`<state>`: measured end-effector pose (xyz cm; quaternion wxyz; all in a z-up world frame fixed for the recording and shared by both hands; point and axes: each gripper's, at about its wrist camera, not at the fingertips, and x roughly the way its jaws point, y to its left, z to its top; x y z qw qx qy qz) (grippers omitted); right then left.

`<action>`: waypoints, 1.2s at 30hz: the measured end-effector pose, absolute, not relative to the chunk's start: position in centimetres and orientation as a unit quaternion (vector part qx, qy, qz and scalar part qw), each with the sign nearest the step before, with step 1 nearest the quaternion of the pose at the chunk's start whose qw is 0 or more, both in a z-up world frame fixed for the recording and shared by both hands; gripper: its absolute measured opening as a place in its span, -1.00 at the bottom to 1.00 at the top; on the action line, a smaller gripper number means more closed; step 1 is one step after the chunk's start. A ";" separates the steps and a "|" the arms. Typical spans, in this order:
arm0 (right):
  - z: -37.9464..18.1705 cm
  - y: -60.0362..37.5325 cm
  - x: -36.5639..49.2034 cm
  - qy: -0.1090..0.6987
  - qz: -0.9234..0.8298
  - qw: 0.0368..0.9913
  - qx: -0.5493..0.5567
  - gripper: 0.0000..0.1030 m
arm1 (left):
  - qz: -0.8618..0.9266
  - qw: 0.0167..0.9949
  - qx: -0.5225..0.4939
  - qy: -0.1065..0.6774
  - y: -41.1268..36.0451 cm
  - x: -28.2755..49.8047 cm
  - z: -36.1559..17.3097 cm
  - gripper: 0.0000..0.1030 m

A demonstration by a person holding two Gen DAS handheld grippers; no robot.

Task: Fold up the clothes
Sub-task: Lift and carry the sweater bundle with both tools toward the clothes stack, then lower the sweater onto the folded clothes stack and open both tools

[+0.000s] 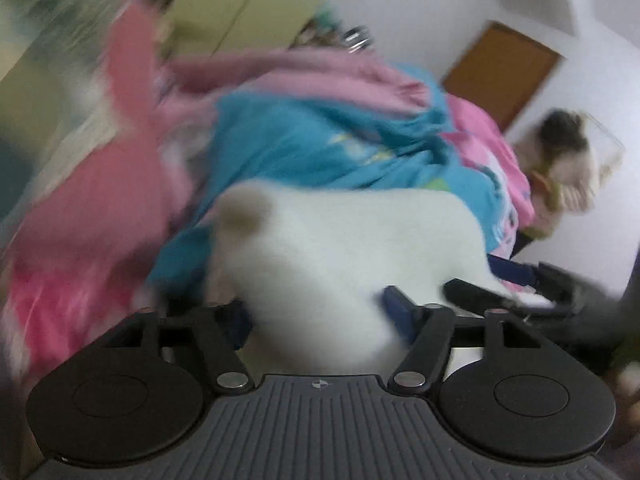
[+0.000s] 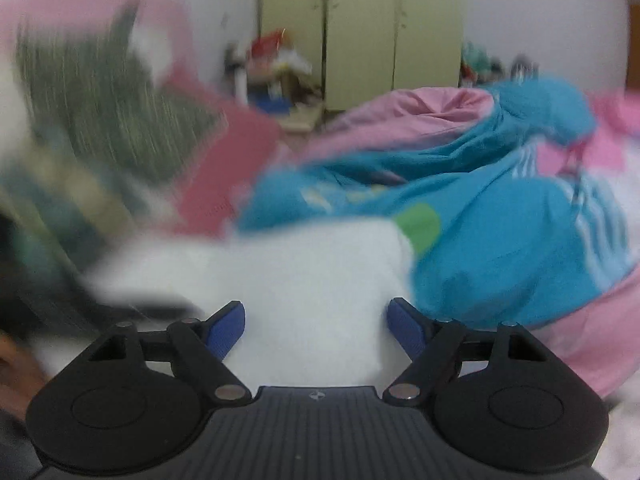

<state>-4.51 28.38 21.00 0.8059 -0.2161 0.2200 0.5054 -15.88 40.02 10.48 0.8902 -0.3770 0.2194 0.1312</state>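
A white garment [image 1: 340, 248] bulges up in front of my left gripper [image 1: 318, 314], filling the gap between its wide-spread fingers; the gripper is open. In the right wrist view the same white garment [image 2: 280, 272] lies flat under and between the blue pads [image 2: 228, 328] of my right gripper [image 2: 316, 326], which is open too. The right gripper [image 1: 516, 284] also shows at the white cloth's right edge in the left wrist view. Behind lies a crumpled blue garment [image 1: 300, 136] [image 2: 500, 240]. Both views are motion-blurred.
Pink bedding [image 1: 80, 220] [image 2: 400, 120] covers the bed around the clothes. A grey-green striped cloth [image 2: 100, 100] is a blur at the left. A pale yellow wardrobe [image 2: 360, 40] and floor clutter [image 2: 276, 64] stand behind. A brown door [image 1: 500, 76] is at the right.
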 end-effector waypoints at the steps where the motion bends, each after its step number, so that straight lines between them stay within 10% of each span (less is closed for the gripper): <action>1: 20.5 27.9 -4.6 0.213 0.500 0.812 -0.214 0.78 | 0.143 0.897 -0.368 0.201 39.8 -16.5 11.2 0.37; 4: 19.9 25.5 -2.4 0.296 0.516 0.792 -0.137 0.75 | 0.178 0.913 -0.338 0.144 39.1 -18.3 13.2 -0.02; 8: 19.2 22.7 -2.1 0.308 0.489 0.807 -0.122 0.77 | 0.223 0.926 -0.296 0.068 38.1 -20.7 16.0 -0.04; 13: 19.2 22.8 -2.7 0.293 0.469 0.821 -0.139 0.83 | 0.077 0.962 -0.150 0.215 34.2 -12.9 13.8 -0.13; 21: 17.9 21.6 -3.0 0.295 0.434 0.837 -0.153 0.86 | 0.087 0.965 -0.126 0.213 33.4 -10.9 11.4 -0.12; 23: 19.3 21.3 -3.6 0.287 0.432 0.840 -0.156 0.85 | 0.078 0.968 -0.135 0.198 33.7 -13.0 13.6 -0.48; 25: 21.6 20.8 -4.7 0.264 0.427 0.850 -0.161 0.49 | 0.093 0.982 -0.115 0.115 33.7 -15.9 16.3 -0.51; 30: 26.8 23.0 -5.3 0.208 0.479 0.846 -0.107 0.44 | 0.061 0.980 -0.122 0.142 34.9 -12.8 16.2 -0.53; 36: 18.9 28.9 -7.0 0.168 0.422 0.849 -0.271 0.17 | 0.029 0.969 -0.131 0.208 34.7 -8.1 9.7 -0.56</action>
